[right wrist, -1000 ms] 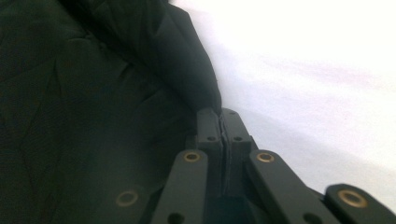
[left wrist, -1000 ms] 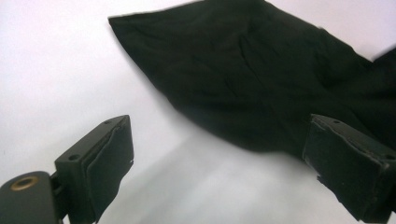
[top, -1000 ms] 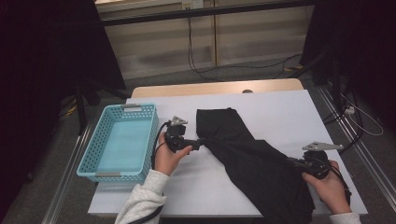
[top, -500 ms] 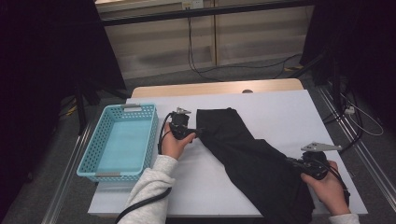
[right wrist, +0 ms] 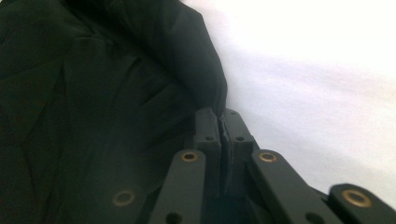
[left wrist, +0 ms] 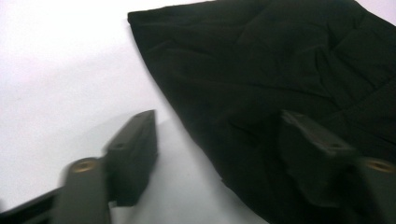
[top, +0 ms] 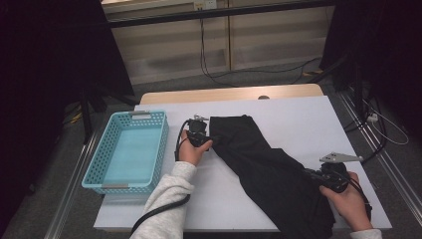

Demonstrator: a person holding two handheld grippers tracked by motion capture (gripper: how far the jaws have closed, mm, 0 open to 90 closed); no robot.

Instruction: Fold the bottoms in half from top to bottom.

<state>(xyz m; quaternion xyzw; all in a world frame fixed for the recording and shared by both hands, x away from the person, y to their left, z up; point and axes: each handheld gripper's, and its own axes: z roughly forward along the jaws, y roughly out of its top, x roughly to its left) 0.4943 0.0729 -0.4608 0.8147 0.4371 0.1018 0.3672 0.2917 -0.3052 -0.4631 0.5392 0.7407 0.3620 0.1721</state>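
A black garment (top: 268,169) lies slantwise on the white table (top: 298,114), from mid-table to the near right edge. My left gripper (top: 211,141) is at the garment's far left edge. In the left gripper view the jaws (left wrist: 219,126) straddle that edge, one over bare table, one over the black garment (left wrist: 261,60). They have just been closing, but the pads are not pressing the cloth. My right gripper (top: 308,173) is low on the garment's right side. In the right gripper view it (right wrist: 219,114) is shut on a fold of the black garment (right wrist: 93,93).
A light blue plastic basket (top: 99,154) stands at the left edge of the table, beside the left hand, with nothing in it. White table surface lies to the right of the garment and in front of the left forearm. Cables trail on the floor beyond the table.
The left hand has moved a little farther up the table along the garment's left edge, and its jaws have narrowed around that edge. The right hand and the garment have stayed put.
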